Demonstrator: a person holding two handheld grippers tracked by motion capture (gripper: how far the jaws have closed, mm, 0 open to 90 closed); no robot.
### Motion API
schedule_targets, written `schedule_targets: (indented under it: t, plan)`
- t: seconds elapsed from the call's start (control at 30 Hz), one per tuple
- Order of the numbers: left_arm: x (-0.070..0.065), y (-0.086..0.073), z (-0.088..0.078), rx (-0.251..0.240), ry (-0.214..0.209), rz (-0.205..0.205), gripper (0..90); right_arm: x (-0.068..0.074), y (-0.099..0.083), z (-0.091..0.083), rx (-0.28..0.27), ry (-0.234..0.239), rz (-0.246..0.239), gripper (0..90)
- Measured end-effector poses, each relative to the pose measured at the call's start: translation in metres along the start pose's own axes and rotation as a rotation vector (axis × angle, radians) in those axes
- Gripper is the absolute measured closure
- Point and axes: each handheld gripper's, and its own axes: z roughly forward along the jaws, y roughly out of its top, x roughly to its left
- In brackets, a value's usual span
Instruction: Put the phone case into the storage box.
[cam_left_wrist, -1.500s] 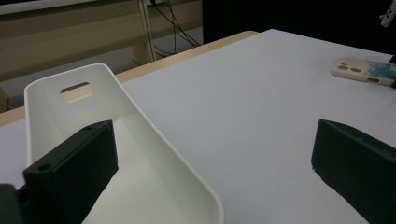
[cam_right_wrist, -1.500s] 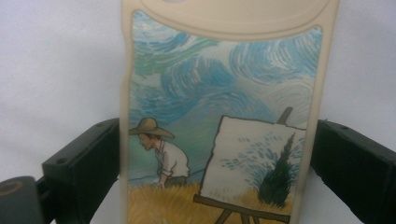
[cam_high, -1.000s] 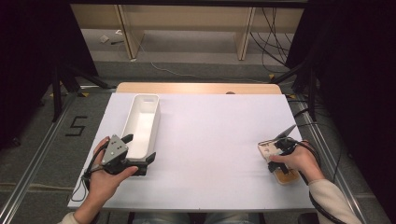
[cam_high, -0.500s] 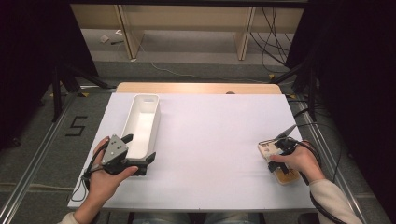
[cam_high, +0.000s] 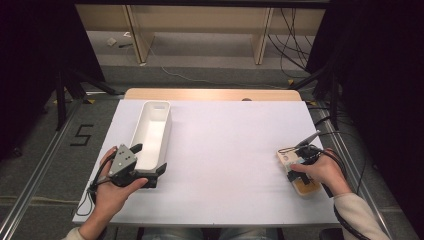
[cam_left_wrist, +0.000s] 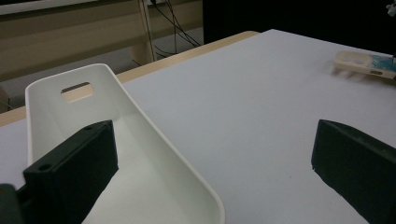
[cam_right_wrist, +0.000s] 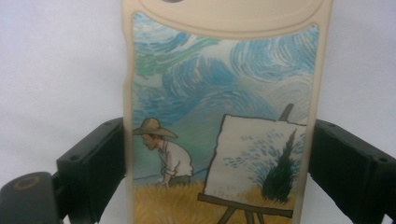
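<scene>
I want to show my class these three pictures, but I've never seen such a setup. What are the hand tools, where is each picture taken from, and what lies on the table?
A person holds a two-jaw gripper in each hand. The high view looks down on the white table. Each gripper view looks along that tool's own black jaws. The left gripper, jaws wide open, straddles the right wall of a white plastic bin. The right gripper has its jaws on either side of a painted phone case; contact looks likely, not certain.

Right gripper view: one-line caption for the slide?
Right gripper jaws closed on the sides of a painted phone case lying on the white table.
</scene>
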Motion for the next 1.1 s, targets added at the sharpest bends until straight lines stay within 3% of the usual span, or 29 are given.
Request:
schedule_targets:
  t: [1.1]
  plan:
    - [0.000, 0.000, 0.000, 0.000, 0.001, 0.001, 0.1, 0.013, 0.007, -0.022, -0.180, 0.036, 0.006, 11.1]
